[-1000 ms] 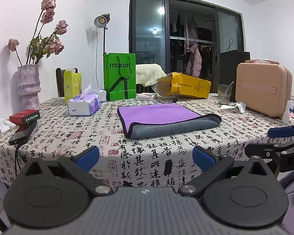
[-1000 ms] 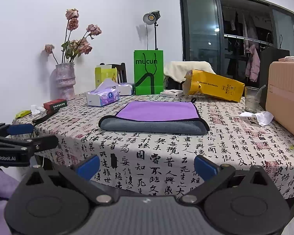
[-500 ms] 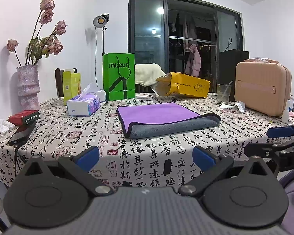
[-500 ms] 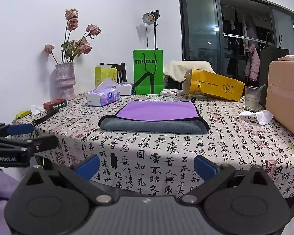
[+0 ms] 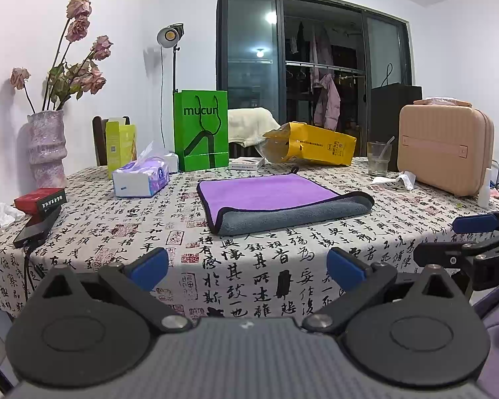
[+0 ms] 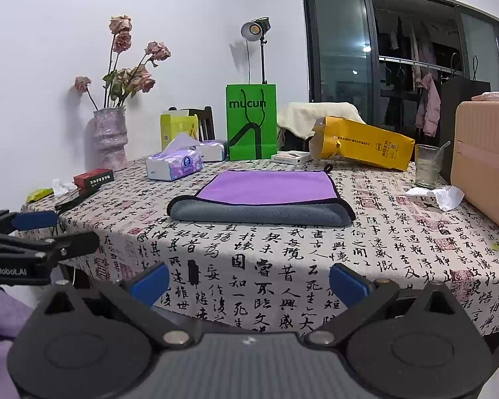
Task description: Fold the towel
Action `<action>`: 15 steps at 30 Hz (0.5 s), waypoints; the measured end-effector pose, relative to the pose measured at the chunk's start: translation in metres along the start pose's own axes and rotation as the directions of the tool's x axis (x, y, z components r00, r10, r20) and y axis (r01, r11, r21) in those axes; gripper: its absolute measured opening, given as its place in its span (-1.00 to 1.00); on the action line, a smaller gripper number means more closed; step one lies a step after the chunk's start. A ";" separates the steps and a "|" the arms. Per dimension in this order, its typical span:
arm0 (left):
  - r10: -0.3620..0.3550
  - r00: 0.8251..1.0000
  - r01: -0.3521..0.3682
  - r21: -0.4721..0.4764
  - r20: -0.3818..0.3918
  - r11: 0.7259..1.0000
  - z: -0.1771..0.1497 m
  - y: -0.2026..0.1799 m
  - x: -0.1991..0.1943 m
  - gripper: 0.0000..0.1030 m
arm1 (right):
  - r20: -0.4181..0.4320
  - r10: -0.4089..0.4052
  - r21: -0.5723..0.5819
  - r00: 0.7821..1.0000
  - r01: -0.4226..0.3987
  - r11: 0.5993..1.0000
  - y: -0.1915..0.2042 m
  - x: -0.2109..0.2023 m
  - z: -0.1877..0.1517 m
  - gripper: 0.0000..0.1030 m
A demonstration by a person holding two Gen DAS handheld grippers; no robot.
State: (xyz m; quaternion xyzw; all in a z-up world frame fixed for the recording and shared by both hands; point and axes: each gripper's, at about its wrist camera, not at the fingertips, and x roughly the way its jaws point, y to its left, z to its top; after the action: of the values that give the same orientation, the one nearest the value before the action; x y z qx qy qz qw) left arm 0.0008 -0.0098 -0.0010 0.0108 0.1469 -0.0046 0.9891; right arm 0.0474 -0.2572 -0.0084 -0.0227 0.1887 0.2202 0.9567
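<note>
A purple towel (image 5: 269,194) with a grey underside and black trim lies folded flat on the table, its grey folded edge toward me; it also shows in the right wrist view (image 6: 266,196). My left gripper (image 5: 248,267) is open and empty, held off the table's near edge, well short of the towel. My right gripper (image 6: 249,281) is open and empty, also in front of the table edge. Each gripper shows at the side of the other's view.
The table (image 5: 116,229) has a calligraphy-print cloth. On it stand a tissue pack (image 5: 139,181), green bag (image 5: 201,133), yellow bag (image 5: 312,144), glass (image 5: 379,158), pink case (image 5: 444,148), vase (image 5: 46,148), red box (image 5: 40,199) and a phone (image 5: 36,227).
</note>
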 end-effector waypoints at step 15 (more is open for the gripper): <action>-0.001 1.000 0.001 0.002 0.001 1.000 0.000 -0.001 0.000 1.00 | -0.001 -0.002 0.001 1.000 0.002 1.000 0.001 0.000 0.000 1.00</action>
State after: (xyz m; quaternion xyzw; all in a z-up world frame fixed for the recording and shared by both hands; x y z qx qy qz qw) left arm 0.0004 -0.0105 -0.0010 0.0116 0.1463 -0.0052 0.9892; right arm 0.0473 -0.2566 -0.0086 -0.0226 0.1895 0.2191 0.9569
